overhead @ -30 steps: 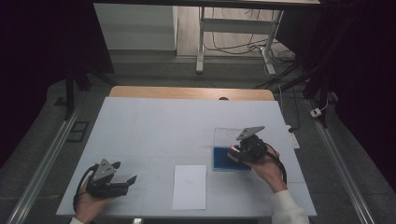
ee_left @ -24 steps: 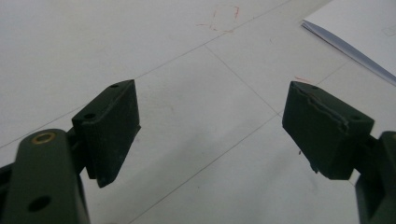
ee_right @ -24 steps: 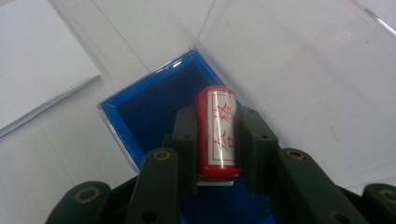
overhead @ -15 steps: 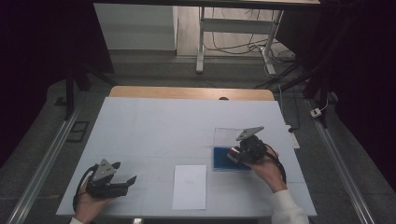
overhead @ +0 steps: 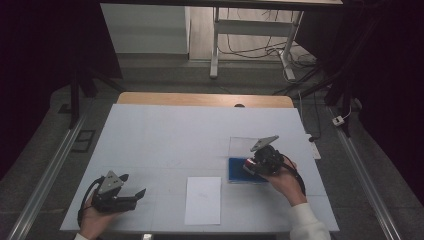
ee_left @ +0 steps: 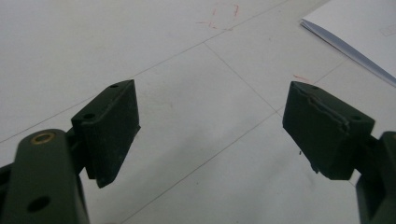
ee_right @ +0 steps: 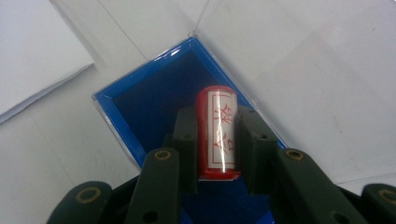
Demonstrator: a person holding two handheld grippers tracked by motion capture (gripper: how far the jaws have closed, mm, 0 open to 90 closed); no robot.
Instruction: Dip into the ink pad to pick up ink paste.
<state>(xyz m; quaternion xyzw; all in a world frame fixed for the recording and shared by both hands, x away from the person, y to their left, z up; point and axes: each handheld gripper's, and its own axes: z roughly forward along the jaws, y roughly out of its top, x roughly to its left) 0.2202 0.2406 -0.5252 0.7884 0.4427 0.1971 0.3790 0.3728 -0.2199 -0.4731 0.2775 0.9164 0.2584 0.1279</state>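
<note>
Gripping a red stamp over the blue box

Holding a small red stamp [ee_right: 217, 133] between its two black jaws, the right claw [ee_right: 217, 140] is closed tight on the cylinder's sides, pads pressing from both flanks. The stamp bears a white label with red characters and lies lengthwise along the jaws, its far end pointing into the blue box [ee_right: 140, 107]. It hangs above the box's dark blue floor; whether it touches that floor cannot be told. The box has a clear plastic lid [ee_right: 299, 70] folded open flat on the surface beyond the box.

From the high view, the right claw [overhead: 256, 165] sits over the near right part of the blue box [overhead: 236, 170], with the person's right hand [overhead: 285, 181] behind it. A white sheet of paper [overhead: 203, 200] lies on the white surface [overhead: 165, 135] just left of the box and a little nearer the person.

Well to the left of the box, past the paper, the left claw [overhead: 135, 196] rests low near the surface's front edge. Its jaws stand wide apart with nothing between them, and a corner of the paper [ee_left: 355, 28] shows beyond its pads [ee_left: 109, 130].
</note>
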